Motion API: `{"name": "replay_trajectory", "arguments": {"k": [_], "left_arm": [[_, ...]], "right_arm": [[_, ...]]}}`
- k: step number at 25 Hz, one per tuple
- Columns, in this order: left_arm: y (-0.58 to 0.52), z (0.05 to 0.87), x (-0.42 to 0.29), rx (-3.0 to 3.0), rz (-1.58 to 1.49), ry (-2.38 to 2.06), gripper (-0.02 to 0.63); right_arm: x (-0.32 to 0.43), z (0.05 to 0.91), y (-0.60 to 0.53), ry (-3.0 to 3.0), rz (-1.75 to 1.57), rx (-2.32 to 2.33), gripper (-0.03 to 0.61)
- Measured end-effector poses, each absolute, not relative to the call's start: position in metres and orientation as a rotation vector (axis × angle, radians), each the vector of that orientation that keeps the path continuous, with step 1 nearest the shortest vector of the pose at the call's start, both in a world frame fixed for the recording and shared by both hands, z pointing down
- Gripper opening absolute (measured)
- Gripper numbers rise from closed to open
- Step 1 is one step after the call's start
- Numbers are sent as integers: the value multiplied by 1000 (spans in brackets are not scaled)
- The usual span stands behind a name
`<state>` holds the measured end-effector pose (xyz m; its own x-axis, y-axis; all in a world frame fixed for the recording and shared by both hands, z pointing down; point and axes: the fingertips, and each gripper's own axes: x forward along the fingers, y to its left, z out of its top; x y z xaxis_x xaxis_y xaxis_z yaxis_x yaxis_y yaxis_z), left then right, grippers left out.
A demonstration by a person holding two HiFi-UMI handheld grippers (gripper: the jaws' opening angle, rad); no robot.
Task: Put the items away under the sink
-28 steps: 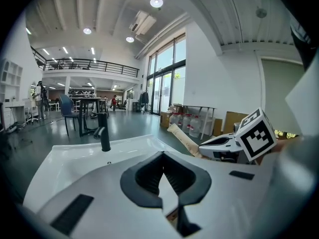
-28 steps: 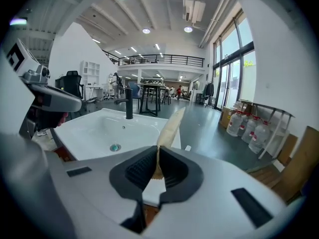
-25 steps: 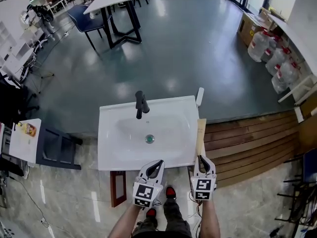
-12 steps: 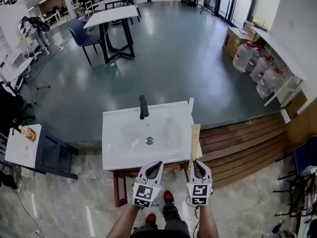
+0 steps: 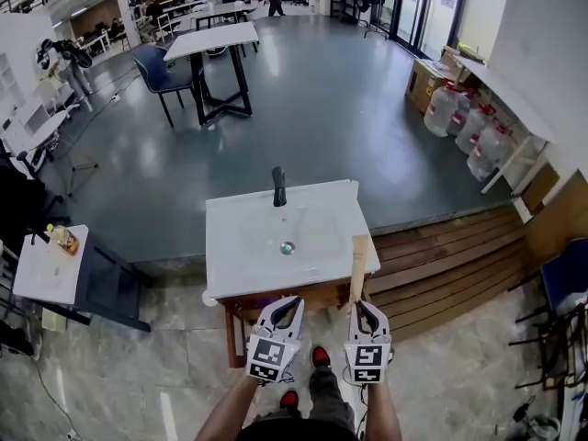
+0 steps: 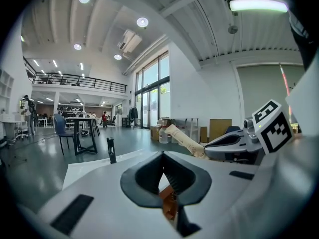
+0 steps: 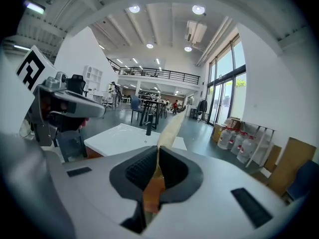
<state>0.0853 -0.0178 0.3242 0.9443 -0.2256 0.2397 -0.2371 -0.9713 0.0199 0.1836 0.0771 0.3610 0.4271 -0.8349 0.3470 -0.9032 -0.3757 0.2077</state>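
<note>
The right gripper (image 5: 361, 307) (image 7: 158, 151) has its jaws pressed onto a long, flat, pale tan strip with faint print (image 5: 357, 269) (image 7: 168, 128), pinching its near end. The strip runs up and away from the pads. In the head view its far end overlaps the right-hand edge of the white rectangular sink basin (image 5: 225, 246) (image 7: 117, 139) (whether it touches the rim cannot be told).

The left gripper (image 5: 292, 303) (image 6: 162, 156) sits just beside the right one, its jaws drawn together at the tips with nothing between them. Through the notch behind the tips only the basin's white top and some brown wood show. Both grippers are held in front of the sink's near edge, above the person's red shoes (image 5: 319, 356).

A black upright faucet (image 5: 279, 186) (image 6: 111, 151) stands at the sink's far edge. Under the basin is a brown wooden stand (image 5: 233, 333). To the right of the sink lies brown wooden decking (image 5: 441, 265). Beyond the decking, large clear water jugs (image 5: 459, 122) are grouped by the wall.
</note>
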Motion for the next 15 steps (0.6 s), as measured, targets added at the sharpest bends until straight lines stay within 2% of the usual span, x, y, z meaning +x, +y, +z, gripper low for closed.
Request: {"name": "replay_trajectory", "arguments": {"k": [8,15], "left_arm": [[3,319,36,3064,360,-358,6],[11,332,18,3036,379,-382,6]], "right_arm": [[126,362,103,-1493,261,2338,40],[105,375,117,-1506,294,2312,40]]}}
